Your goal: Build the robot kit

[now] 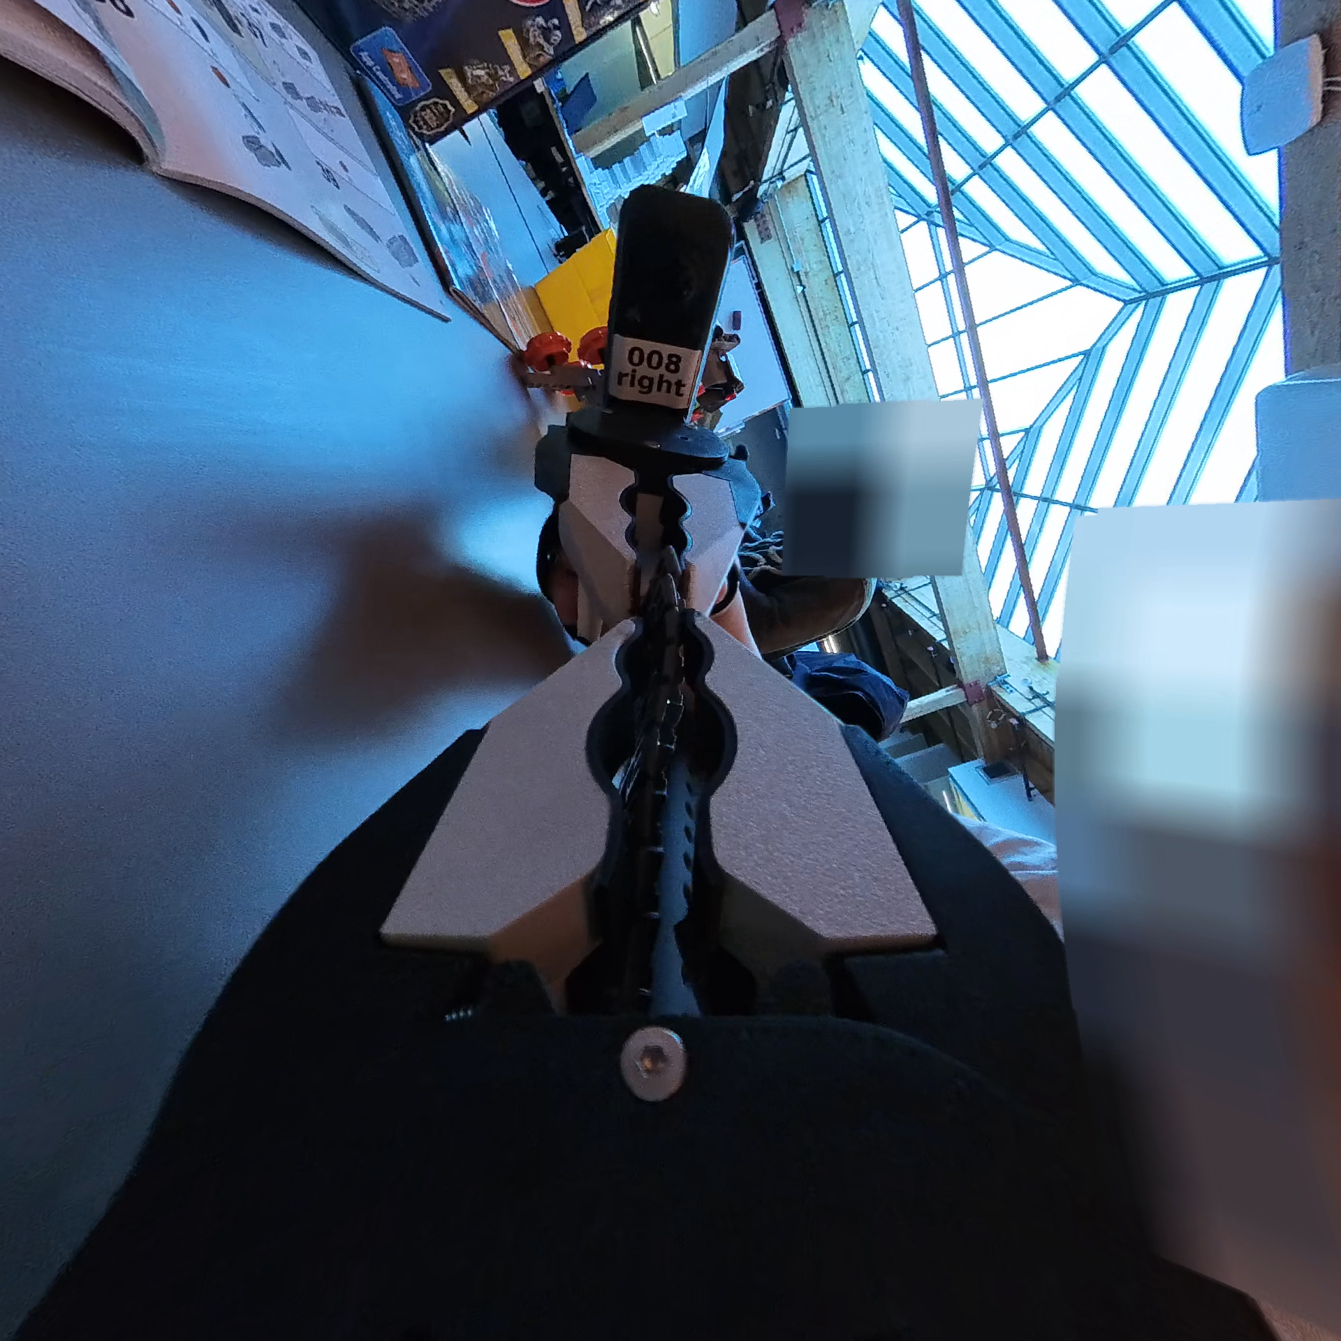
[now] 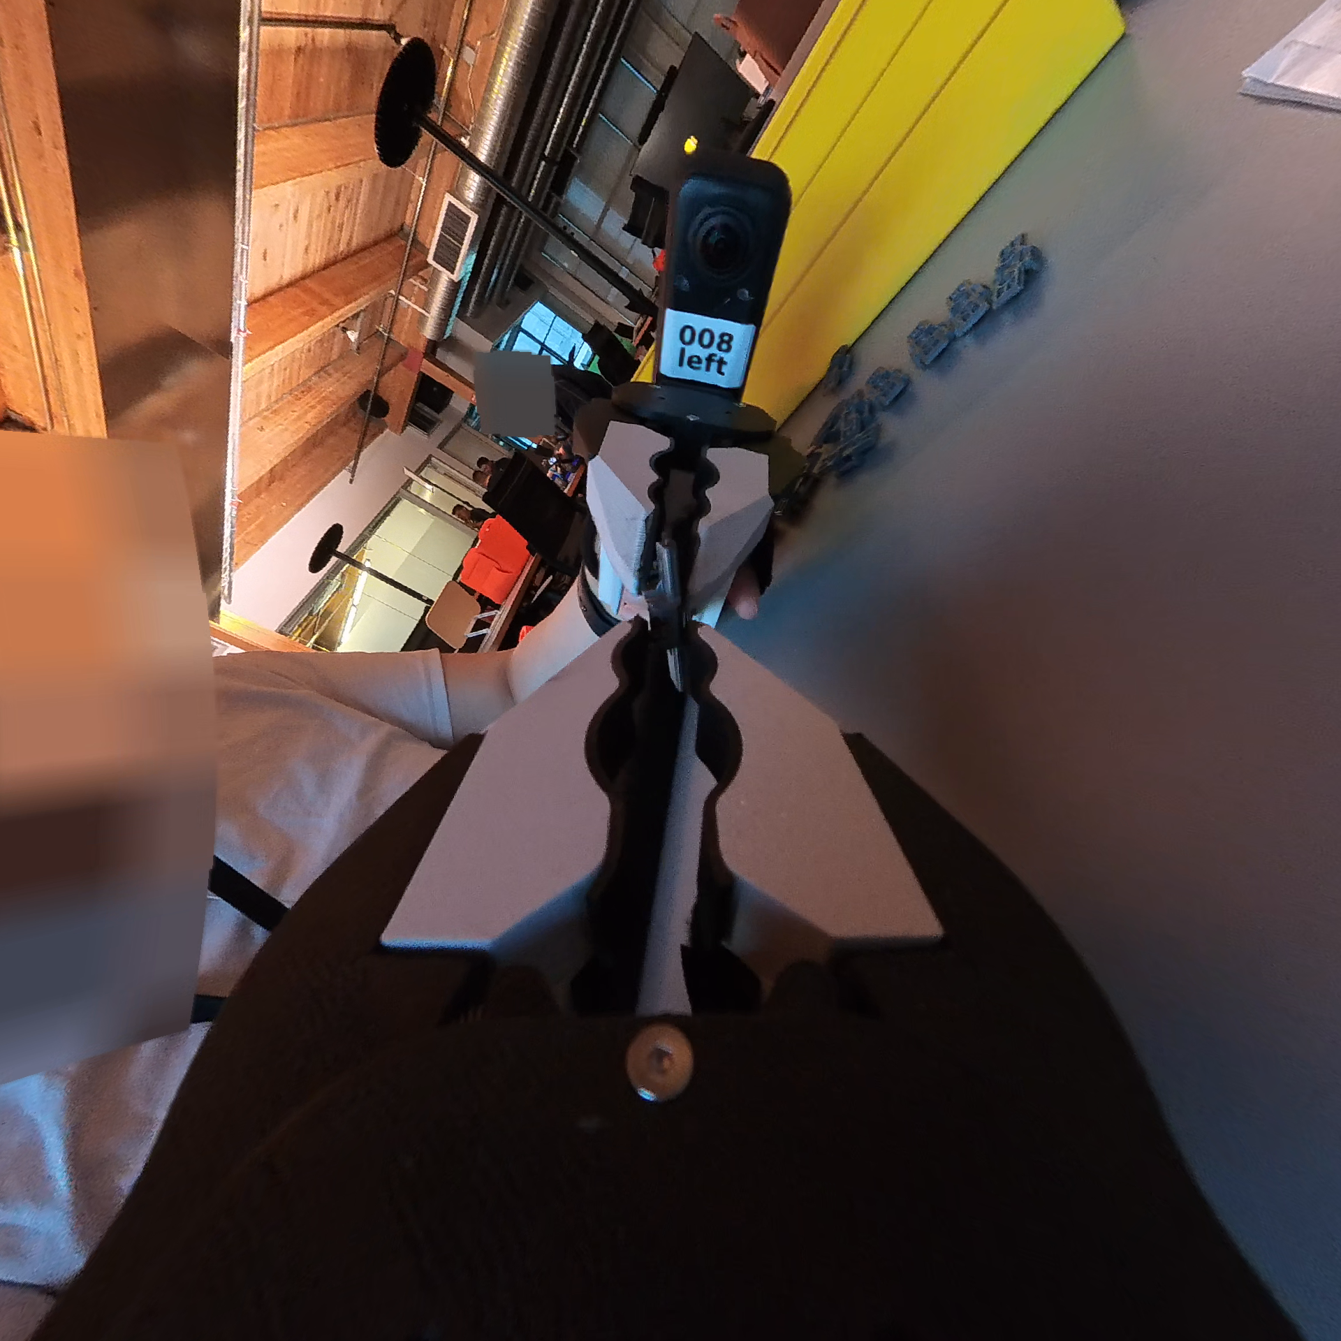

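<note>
**Held item, one.** I am clamping a dark studded strip (image 1: pixel 664 696) in the jaws of my left gripper (image 1: pixel 657 625). My right gripper (image 2: pixel 671 633) is meeting it nose to nose, and its jaws are closing on the far end of the same strip. Both pairs of jaws are pressing together on the strip, with no gap showing. The strip is hanging in the air above the table (image 1: pixel 181 508), bridging the two grippers.

**Risks, as I am judging them.**
- The strip is thin and I am gripping it only along its edges, so any twist between my two hands is likely to bend it or pop it out.
- Both grippers are sitting tip to tip, so a small push risks knocking the jaws together.
- If the strip drops, it is likely to land among the loose pieces below.

**Count of surroundings.**
- Grippers: two.
- Red round pieces (image 1: pixel 544 352): two, lying on the table beyond my right gripper.
- Small grey lattice pieces (image 2: pixel 972 301): at least five, lying in a loose row on the table. They are too blurred for a firm count.
- Yellow box (image 2: pixel 907 181): one, standing behind that row.
- Open booklet (image 1: pixel 239 138): one.
- Dark printed box (image 1: pixel 464 65): one, beside the booklet.
- Stack of white paper (image 2: pixel 1299 65): one, at the table's far edge.
</note>
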